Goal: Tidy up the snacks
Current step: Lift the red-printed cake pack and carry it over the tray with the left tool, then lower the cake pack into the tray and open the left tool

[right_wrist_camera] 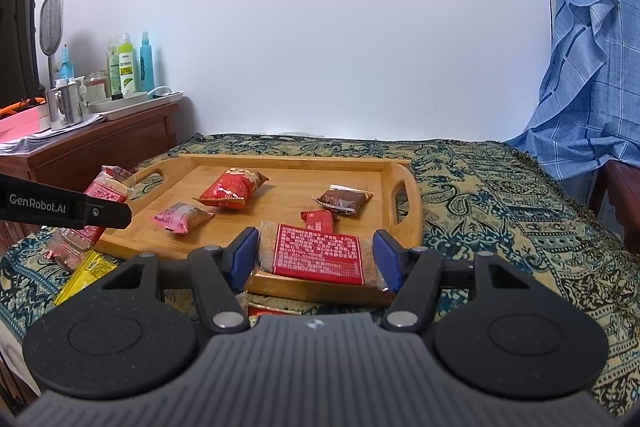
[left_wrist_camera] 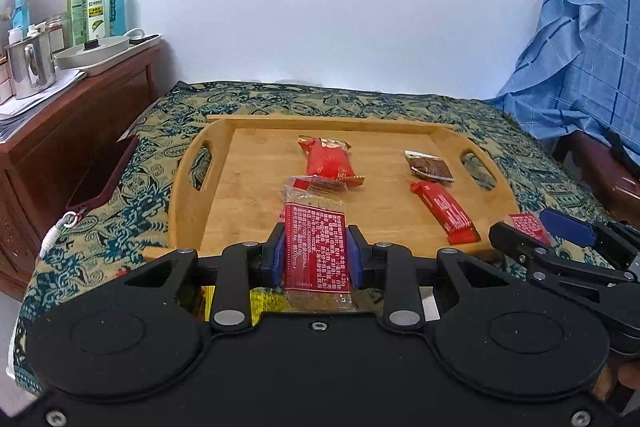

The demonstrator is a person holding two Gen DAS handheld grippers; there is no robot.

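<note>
At the far left a wooden cabinet (right_wrist_camera: pixel 100 147) carries a white tray of bottles (right_wrist_camera: pixel 128 67) and a steel mug (right_wrist_camera: pixel 64 107). Next to it, on the patterned cloth (right_wrist_camera: pixel 500 195), lies a yellow packet (right_wrist_camera: pixel 86 273), partly hidden under the claws. The left claw (left_wrist_camera: pixel 316 255) pinches a red-labelled snack packet (left_wrist_camera: pixel 316 251) by its long sides — the packet's long axis runs straight ahead, along the fingers, its clear front end reaching over the near rim of the bamboo tray (right_wrist_camera: pixel 412 203). In the tray lie a pink packet (right_wrist_camera: pixel 182 218), a plump red bag (right_wrist_camera: pixel 232 189), a red bar (right_wrist_camera: pixel 320 219) angled away from the camera, and a brown packet (right_wrist_camera: pixel 344 201) near the right handle. The right claw (right_wrist_camera: pixel 316 259) is pressed on the short ends of a second red-labelled packet (right_wrist_camera: pixel 318 254), whose long axis lies crosswise — left to right — above the tray's near rim. At the far right hangs a blue checked cloth (right_wrist_camera: pixel 592 67).
</note>
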